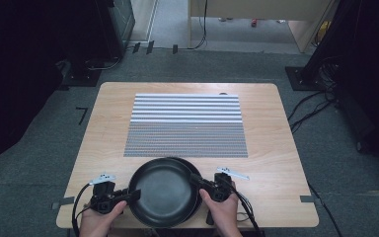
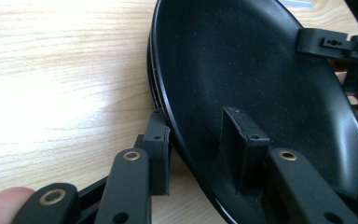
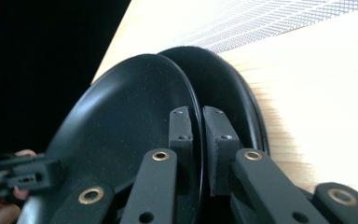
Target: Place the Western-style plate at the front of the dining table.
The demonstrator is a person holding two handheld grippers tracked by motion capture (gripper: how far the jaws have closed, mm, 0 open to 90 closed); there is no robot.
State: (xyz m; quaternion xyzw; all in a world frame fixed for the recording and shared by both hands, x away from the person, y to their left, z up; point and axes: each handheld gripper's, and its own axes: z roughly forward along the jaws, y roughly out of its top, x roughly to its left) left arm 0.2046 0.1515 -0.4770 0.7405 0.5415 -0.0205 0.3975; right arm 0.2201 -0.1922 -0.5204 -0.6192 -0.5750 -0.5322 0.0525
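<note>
Here, the landmark is the top plate (image 1: pixel 164 190), a black dish lying on a second black plate (image 1: pixel 197 190) at the near edge of the wooden table (image 1: pixel 187 89), just in front of the striped mat (image 1: pixel 185 126).

To the plate's left, the left gripper (image 1: pixel 134 194) reaches in level, held by the person's left hand (image 1: pixel 98 219). In the left gripper view its jaws straddle the top plate's rim, one pad under the edge and one inside the bowl, with a visible gap remaining; they look part open and not yet clamped, though I cannot be certain of contact.

To the plate's right, the right gripper (image 1: pixel 196 178) comes in from the opposite side, guided by the right hand (image 1: pixel 222 210). In the right gripper view its jaws stand nearly together, pinching the top plate's rim, with the lower plate's edge showing just behind.

The two grippers face each other across the plate, so any lift turns on that left-right line. Both hands are equally near; the right seems the firmer hold, and the left likely needs to close first.
</note>
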